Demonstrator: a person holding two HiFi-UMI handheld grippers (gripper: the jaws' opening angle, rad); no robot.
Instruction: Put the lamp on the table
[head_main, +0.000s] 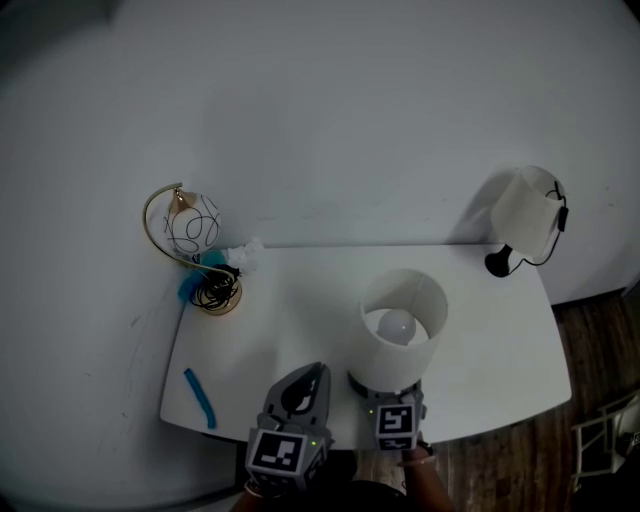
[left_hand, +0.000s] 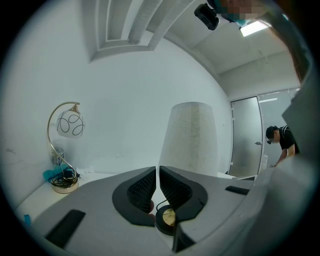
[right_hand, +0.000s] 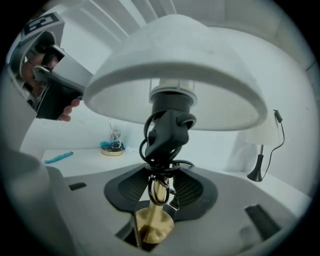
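Observation:
A lamp with a white drum shade (head_main: 402, 322) stands on the white table (head_main: 500, 350) near its front edge, the bulb showing inside the shade. In the right gripper view its shade (right_hand: 175, 75) fills the top, with a coiled black cord (right_hand: 167, 132) wound round the brass stem (right_hand: 156, 195). My right gripper (right_hand: 160, 187) is open, and the stem stands between its pads with a small gap on each side. In the head view this gripper (head_main: 388, 388) sits under the shade's near side. My left gripper (head_main: 310, 372) is just left of the lamp, shut on nothing (left_hand: 158, 172).
At the back left stands a gold arc lamp (head_main: 190, 225) with a glass globe and black cords on its foot. A blue strip (head_main: 200, 397) lies at the front left. Another white-shaded lamp (head_main: 525, 215) stands at the back right corner. A person (left_hand: 282, 142) is behind a glass door.

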